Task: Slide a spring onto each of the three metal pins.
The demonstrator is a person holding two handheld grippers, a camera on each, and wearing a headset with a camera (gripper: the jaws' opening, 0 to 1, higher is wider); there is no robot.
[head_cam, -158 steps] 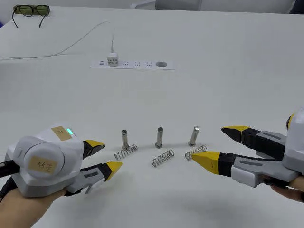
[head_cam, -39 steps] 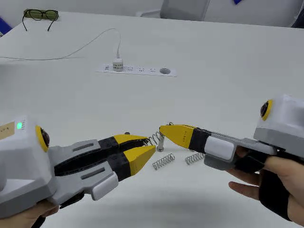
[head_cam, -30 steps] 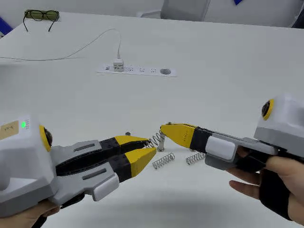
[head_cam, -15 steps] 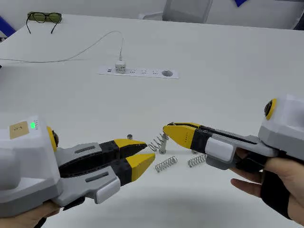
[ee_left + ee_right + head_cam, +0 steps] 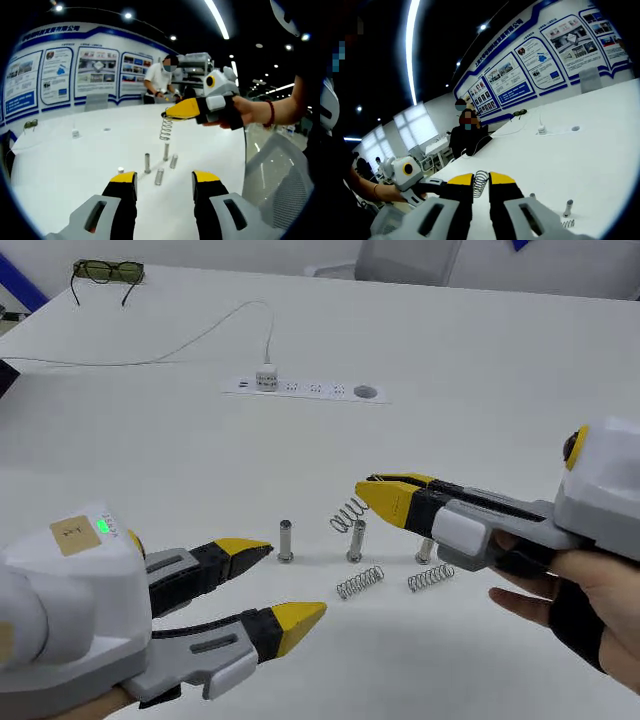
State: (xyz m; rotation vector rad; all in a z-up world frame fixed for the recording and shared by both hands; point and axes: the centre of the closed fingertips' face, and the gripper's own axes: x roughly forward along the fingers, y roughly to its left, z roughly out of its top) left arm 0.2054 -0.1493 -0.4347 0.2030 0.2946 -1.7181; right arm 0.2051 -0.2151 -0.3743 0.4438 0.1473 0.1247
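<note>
Three short metal pins stand in a row on the white table: left pin (image 5: 285, 540), middle pin (image 5: 356, 539), right pin (image 5: 425, 550). My right gripper (image 5: 374, 490) is shut on the top of a spring (image 5: 348, 514), which hangs just above and left of the middle pin. The right gripper view has that spring (image 5: 480, 183) pinched between the yellow fingertips (image 5: 462, 179). Two more springs (image 5: 360, 581) (image 5: 430, 577) lie in front of the pins. My left gripper (image 5: 274, 581) stands open and empty, near the left pin. The left gripper view looks over its open tips (image 5: 164, 177) at the hanging spring (image 5: 165, 128).
A white power strip (image 5: 305, 389) with a plugged-in adapter and cable lies further back. Green glasses (image 5: 108, 271) rest at the far left corner. A person stands in the background (image 5: 161, 80).
The left gripper has opened wide and drawn back to the left, away from the spring. The right gripper keeps the spring, held over the middle pin. The head camera has shifted.
</note>
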